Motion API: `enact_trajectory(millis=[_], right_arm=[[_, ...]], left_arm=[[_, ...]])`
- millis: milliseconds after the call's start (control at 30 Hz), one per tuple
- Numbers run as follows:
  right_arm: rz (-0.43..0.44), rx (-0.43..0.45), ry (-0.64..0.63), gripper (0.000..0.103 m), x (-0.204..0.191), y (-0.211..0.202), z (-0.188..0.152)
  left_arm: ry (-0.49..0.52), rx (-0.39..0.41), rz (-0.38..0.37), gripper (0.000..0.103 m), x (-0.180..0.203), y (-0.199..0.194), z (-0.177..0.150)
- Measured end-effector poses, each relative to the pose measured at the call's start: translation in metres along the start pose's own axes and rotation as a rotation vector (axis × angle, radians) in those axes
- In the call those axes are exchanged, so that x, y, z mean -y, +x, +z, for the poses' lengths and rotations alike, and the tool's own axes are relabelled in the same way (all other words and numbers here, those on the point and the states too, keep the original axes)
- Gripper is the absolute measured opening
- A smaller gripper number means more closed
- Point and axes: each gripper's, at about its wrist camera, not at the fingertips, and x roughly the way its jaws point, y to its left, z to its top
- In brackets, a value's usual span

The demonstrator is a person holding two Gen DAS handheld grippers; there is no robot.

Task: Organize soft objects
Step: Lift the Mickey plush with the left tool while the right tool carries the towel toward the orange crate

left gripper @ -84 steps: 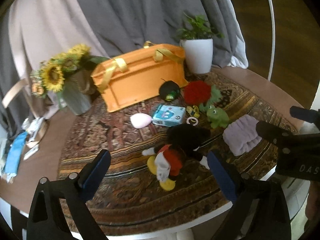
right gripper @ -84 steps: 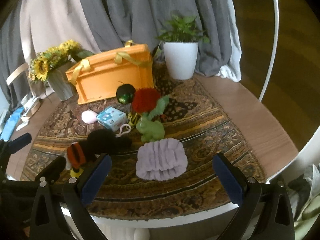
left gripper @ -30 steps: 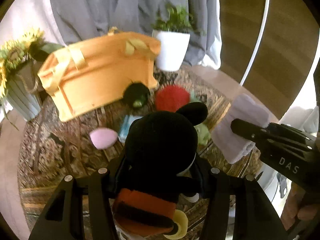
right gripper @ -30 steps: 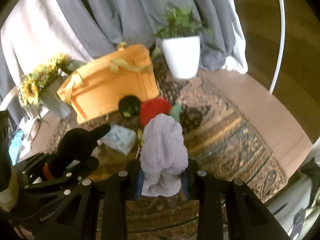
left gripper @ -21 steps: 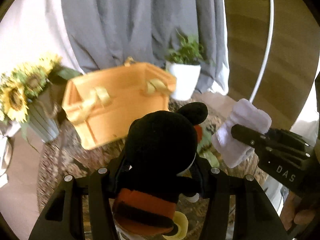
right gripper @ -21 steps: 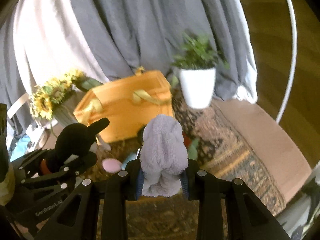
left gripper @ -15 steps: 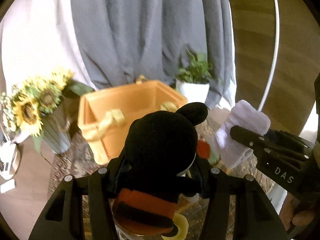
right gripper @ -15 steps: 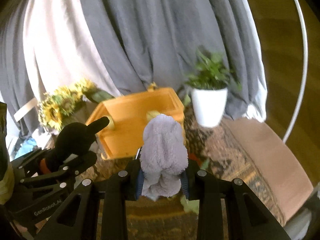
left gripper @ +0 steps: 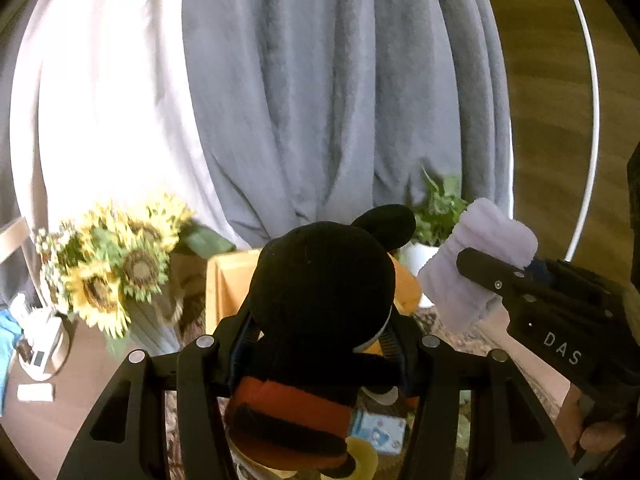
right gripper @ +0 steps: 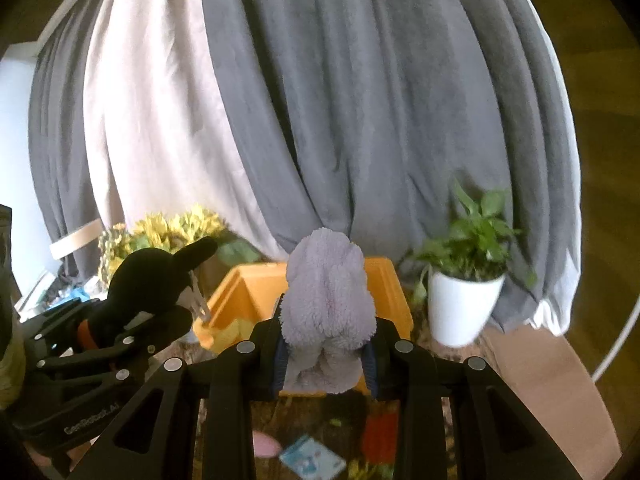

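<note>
Mouse plush [left gripper: 320,300] clamped between jaws, lavender cloth [right gripper: 328,312] likewise

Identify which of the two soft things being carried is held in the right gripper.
The fluffy lilac cloth, pinched in the right gripper. The other, a black mouse plush with orange shorts, sits in the left gripper.

Black grippers w/ silver screws [right gripper: 403,346], blue-padded fingers [right gripper: 370,364]

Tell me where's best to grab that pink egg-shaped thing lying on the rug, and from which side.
Probably from above, jaws across the short width of the pink egg-shaped thing. It lies flat on the rug, with the blue packet close alongside, so a side approach looks cramped.
</note>
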Motion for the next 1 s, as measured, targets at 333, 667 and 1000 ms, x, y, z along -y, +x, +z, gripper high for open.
enact_trajectory(millis=[333,667,1000], right_arm=[[0.02,0.031,-0.03,0.031,-0.002,0.049,0.033],[0.005,-0.065,-0.023,0.031,0.006,0.125,0.037],[-0.02,-0.196,-0.011,0.032,0.023,0.189,0.022]], left_arm=[[0.037,0.035,0.031,0.055,-0.017,0.036,0.031],[0.059,-0.028,0.013,0.055,-0.039,0.105,0.043],[0.064,-0.157,-0.022,0.055,-0.049,0.183,0.032]])
